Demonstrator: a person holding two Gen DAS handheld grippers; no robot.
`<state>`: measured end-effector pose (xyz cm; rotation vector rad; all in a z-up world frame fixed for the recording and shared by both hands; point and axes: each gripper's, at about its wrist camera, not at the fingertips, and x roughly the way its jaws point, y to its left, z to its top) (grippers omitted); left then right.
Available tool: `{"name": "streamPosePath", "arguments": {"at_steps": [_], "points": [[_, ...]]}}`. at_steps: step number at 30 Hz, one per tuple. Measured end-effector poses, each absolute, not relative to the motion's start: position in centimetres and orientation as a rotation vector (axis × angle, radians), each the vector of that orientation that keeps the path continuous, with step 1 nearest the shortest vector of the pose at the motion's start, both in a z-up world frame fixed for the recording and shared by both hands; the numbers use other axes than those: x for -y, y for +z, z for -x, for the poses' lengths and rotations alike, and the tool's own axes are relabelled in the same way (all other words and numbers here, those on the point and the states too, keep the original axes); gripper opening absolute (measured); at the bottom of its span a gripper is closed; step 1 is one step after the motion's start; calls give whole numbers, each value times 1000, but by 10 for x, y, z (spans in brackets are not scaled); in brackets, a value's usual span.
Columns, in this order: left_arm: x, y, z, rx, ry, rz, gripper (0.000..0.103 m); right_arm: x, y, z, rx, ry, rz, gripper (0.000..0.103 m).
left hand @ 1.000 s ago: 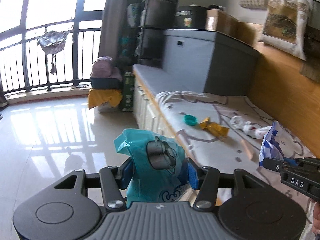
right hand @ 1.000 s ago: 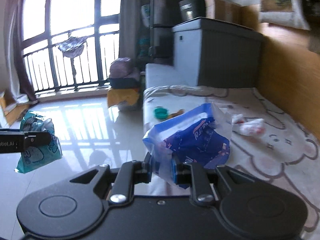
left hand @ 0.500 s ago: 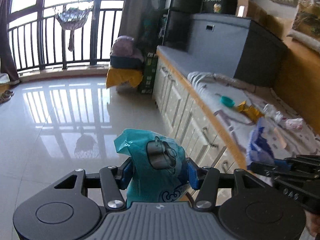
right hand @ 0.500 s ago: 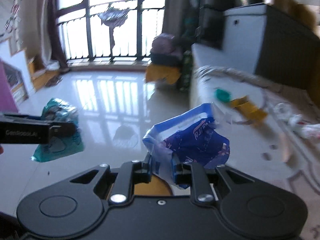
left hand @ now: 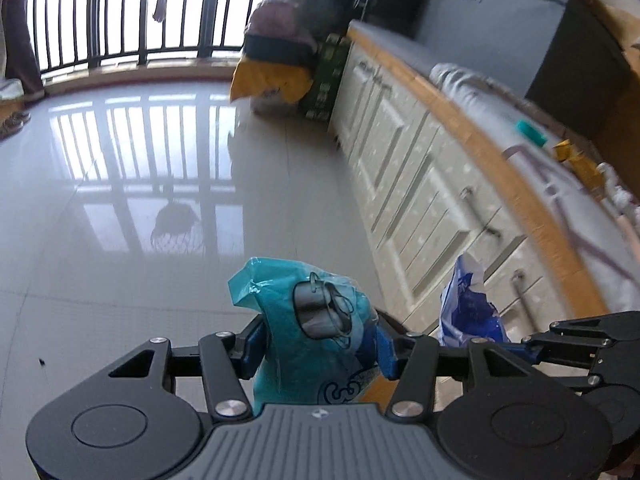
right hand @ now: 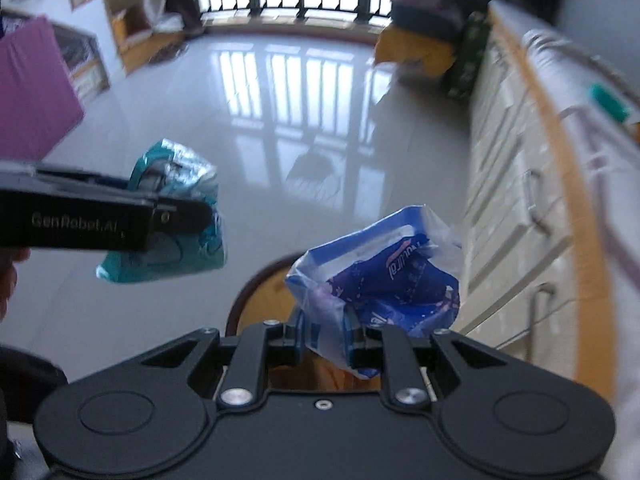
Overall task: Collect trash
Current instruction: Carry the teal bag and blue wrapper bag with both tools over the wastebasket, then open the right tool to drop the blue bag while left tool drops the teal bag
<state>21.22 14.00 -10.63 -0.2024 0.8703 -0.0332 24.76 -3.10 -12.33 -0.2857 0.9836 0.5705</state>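
Note:
My left gripper (left hand: 318, 344) is shut on a crumpled teal wrapper (left hand: 312, 320) printed with a pot. My right gripper (right hand: 326, 340) is shut on a blue-and-white plastic bag (right hand: 380, 276). Both point steeply down over the glossy floor. Under them shows a round bin (right hand: 260, 300) with a dark rim and an orange inside, mostly hidden by the gripper bodies. In the right wrist view the left gripper (right hand: 192, 208) hangs at the left with the teal wrapper (right hand: 180, 248). In the left wrist view the right gripper (left hand: 532, 344) and blue bag (left hand: 468, 308) sit close on the right.
White drawer fronts (left hand: 420, 160) under a wooden-edged bench run along the right. On the bench mat lie a teal lid (left hand: 530, 130) and a yellow wrapper (left hand: 576, 160). A yellow bag pile (left hand: 272, 80) stands by the balcony railing. A purple panel (right hand: 32, 92) is at the left.
Both grippers swung off the bench top, sank and tilted down over the floor. The bin rim came into view beneath them. Both still hold their trash.

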Motion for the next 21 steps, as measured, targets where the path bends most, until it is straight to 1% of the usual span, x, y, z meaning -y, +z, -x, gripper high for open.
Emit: {"name": "streamPosePath", "arguments": {"at_steps": [12,21], "points": [[-136,-188,-247,-1009,-46,273,55,22,-202,-272,-1185,682,402,19],[-132,-233,-268,-1074,-34,318,55,13,-227,-283,-1258,747,402,20]]}}
